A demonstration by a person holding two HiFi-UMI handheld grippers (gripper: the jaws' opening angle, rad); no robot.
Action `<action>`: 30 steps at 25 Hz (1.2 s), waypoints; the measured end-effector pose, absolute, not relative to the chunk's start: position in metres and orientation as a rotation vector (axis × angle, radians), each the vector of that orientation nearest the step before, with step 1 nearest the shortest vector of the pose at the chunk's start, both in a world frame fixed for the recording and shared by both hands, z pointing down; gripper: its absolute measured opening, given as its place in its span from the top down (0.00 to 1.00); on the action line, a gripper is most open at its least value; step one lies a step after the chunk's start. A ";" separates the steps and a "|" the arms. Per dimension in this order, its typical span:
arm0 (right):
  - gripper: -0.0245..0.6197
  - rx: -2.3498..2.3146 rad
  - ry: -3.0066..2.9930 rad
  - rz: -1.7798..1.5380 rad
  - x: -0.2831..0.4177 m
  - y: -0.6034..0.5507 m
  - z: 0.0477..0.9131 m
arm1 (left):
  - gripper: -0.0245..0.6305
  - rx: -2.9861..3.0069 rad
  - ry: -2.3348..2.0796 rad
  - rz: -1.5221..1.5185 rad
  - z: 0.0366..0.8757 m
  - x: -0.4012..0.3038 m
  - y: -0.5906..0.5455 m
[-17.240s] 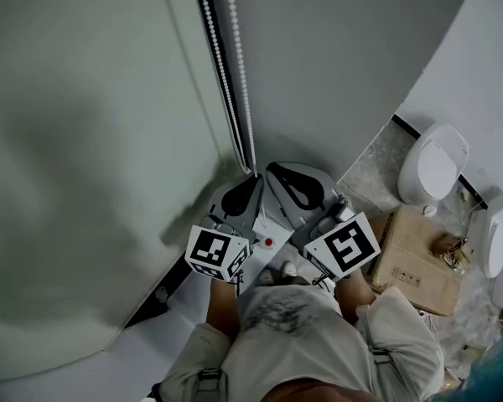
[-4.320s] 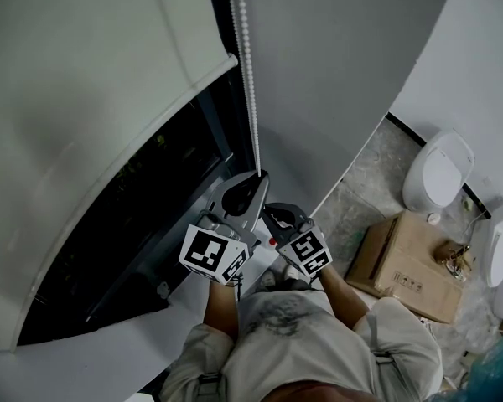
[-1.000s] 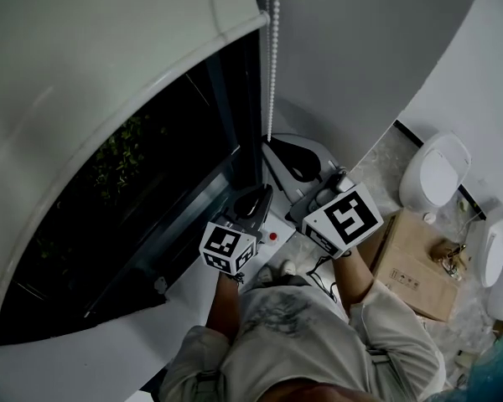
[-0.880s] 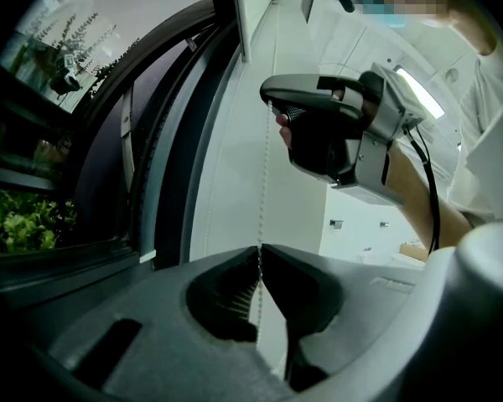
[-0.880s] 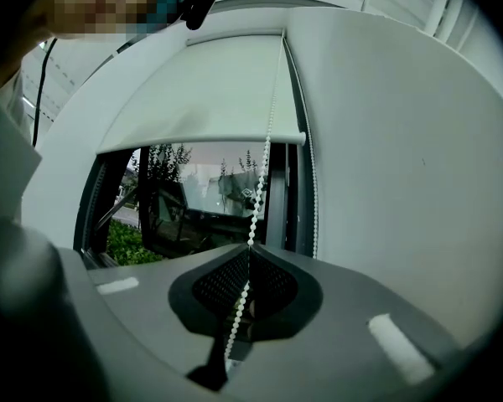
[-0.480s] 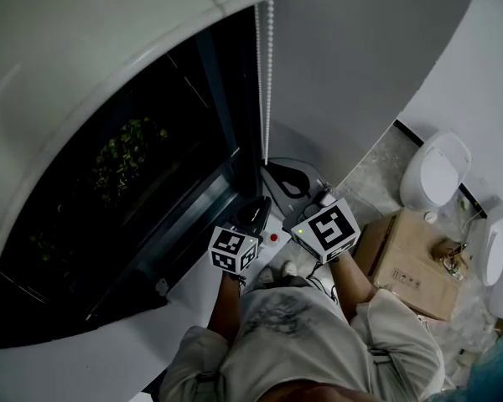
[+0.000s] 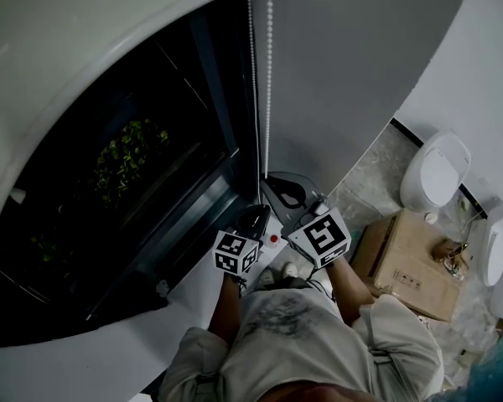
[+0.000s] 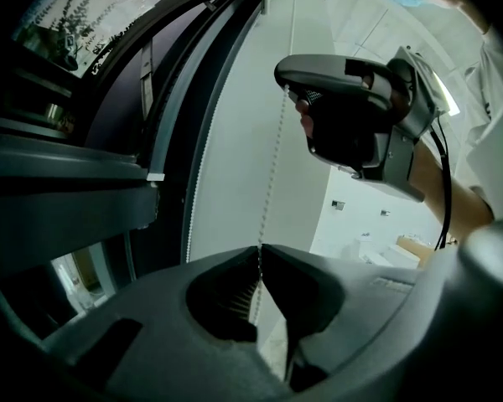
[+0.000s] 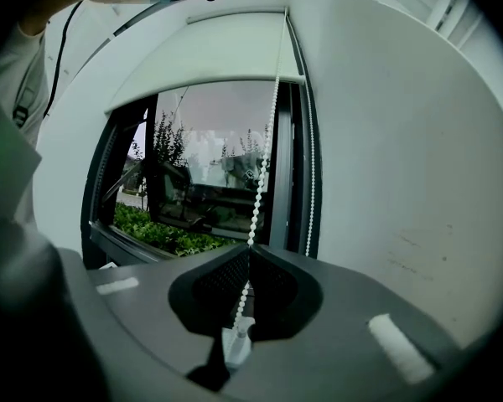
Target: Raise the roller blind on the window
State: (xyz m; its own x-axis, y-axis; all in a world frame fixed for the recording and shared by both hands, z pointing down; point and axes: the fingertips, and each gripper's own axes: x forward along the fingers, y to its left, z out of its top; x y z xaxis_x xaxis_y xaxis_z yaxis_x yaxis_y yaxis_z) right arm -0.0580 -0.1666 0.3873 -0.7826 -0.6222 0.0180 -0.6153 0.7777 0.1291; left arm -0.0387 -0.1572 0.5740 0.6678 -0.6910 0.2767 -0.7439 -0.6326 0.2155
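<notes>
Roller blind (image 9: 210, 57) sits rolled up near top of window (image 9: 193, 199); glass mostly bare. Bead chain (image 9: 264, 153) hangs down right side of window.

L gripper (image 8: 258, 251): jaws clenched on chain. R gripper (image 9: 250, 251): jaws pinched on same strand, higher up per left gripper view.

Handling est.: chain light, limp, beads smooth (slip likely if pinch lands on a bead, not btw beads). Take hold high on strand and pull straight down; a sideways pull may derail it.
</notes>
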 end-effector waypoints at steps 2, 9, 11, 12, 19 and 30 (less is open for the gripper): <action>0.95 1.015 -2.899 -0.154 -0.058 -0.165 0.394 | 0.93 2.566 -1.138 0.247 0.581 -0.039 -0.156; 0.95 1.020 -2.872 -0.093 -0.057 -0.160 0.417 | 0.93 2.532 -1.127 0.286 0.603 -0.038 -0.154; 0.95 1.021 -2.863 -0.087 -0.057 -0.159 0.423 | 0.93 2.521 -1.123 0.295 0.609 -0.039 -0.153; 0.95 1.021 -2.856 -0.086 -0.057 -0.159 0.426 | 0.93 2.517 -1.121 0.300 0.612 -0.039 -0.153; 0.95 1.015 -2.839 -0.055 -0.058 -0.157 0.441 | 0.93 2.496 -1.115 0.330 0.627 -0.040 -0.149; 0.95 0.994 -2.848 -0.070 -0.061 -0.160 0.440 | 0.88 2.511 -1.183 0.299 0.608 -0.050 -0.141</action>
